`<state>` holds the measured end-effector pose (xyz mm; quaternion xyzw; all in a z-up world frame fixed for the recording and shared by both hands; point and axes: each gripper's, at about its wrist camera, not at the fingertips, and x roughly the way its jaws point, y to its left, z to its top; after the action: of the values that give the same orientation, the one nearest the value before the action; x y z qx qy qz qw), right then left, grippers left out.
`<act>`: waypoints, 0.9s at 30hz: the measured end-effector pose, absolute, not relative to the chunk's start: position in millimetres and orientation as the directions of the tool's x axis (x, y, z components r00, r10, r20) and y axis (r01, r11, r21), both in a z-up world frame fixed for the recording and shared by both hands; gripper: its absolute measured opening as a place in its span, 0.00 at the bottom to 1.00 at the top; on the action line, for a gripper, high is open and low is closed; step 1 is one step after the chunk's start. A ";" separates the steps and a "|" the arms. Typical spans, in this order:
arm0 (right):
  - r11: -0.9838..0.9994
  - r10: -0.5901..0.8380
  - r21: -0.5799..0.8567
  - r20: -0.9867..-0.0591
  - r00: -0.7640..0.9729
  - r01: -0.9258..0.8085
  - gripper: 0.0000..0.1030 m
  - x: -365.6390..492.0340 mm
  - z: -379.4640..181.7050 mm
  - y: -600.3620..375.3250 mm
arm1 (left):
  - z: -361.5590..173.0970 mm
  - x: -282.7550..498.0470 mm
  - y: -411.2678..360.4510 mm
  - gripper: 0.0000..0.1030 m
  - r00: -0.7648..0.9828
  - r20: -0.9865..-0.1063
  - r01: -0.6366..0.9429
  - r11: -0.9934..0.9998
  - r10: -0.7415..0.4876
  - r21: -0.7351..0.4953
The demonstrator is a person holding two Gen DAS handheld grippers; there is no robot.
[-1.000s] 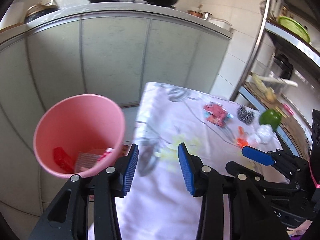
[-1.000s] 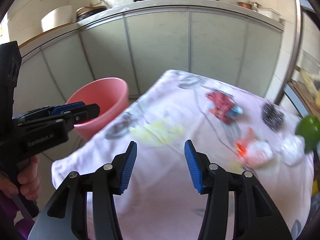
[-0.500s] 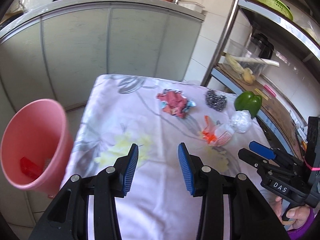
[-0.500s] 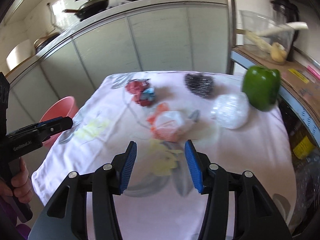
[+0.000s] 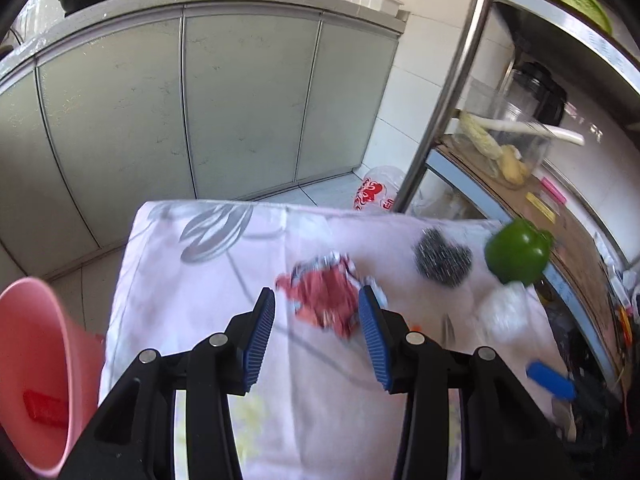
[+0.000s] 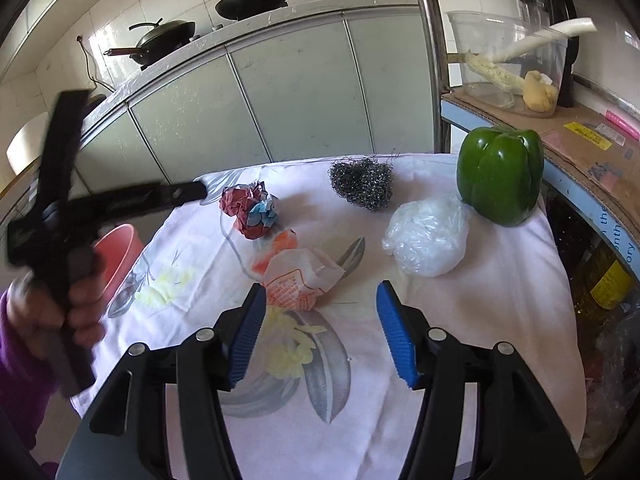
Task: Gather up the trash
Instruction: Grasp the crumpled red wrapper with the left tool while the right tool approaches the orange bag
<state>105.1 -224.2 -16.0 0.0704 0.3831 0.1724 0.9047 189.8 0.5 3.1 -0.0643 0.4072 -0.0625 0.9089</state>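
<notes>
Crumpled red wrapper (image 5: 326, 300) on floral tablecloth (image 6: 480, 320) – left gripper (image 5: 316, 320) empty over it, jaws just widened. Right gripper (image 6: 320, 320) also just widened, empty, orange-white wrapper (image 6: 298, 276) ahead. Pink bin (image 5: 36, 380) at left – red scrap inside.

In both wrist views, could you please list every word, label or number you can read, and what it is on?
Nothing reads in full.
"the" and "ory", word fragments on the blue shelf edge.
Yellow label on the cardboard: too small.
Red print on the plastic bag on the floor: blurred.
Orange-and-white wrapper: pattern, no legible words.
</notes>
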 end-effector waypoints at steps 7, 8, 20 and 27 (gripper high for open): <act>0.926 0.377 0.283 -0.672 0.637 -0.250 0.57 110.6 -19.7 -227.6 | -18.3 238.4 4.2 0.45 0.627 -0.764 0.014 0.983 -0.151 -0.183; 0.926 0.378 0.283 -0.673 0.636 -0.251 0.57 111.5 -20.0 -227.9 | -25.4 244.5 5.5 0.46 0.605 -0.781 0.009 0.982 -0.155 -0.189; 0.923 0.386 0.293 -0.698 0.603 -0.251 0.57 116.4 -29.7 -219.6 | -36.4 205.5 -7.1 0.37 0.596 -0.756 0.100 0.960 -0.269 -0.262; 0.918 0.397 0.311 -0.711 0.581 -0.248 0.57 121.7 -32.8 -214.9 | -14.5 168.8 -13.5 0.33 0.667 -0.697 0.149 0.964 -0.263 -0.222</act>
<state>121.7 -214.9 -32.8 0.0891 0.4201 0.1823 0.8845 168.8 -13.5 -14.5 -0.0732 0.3920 -0.1132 0.9100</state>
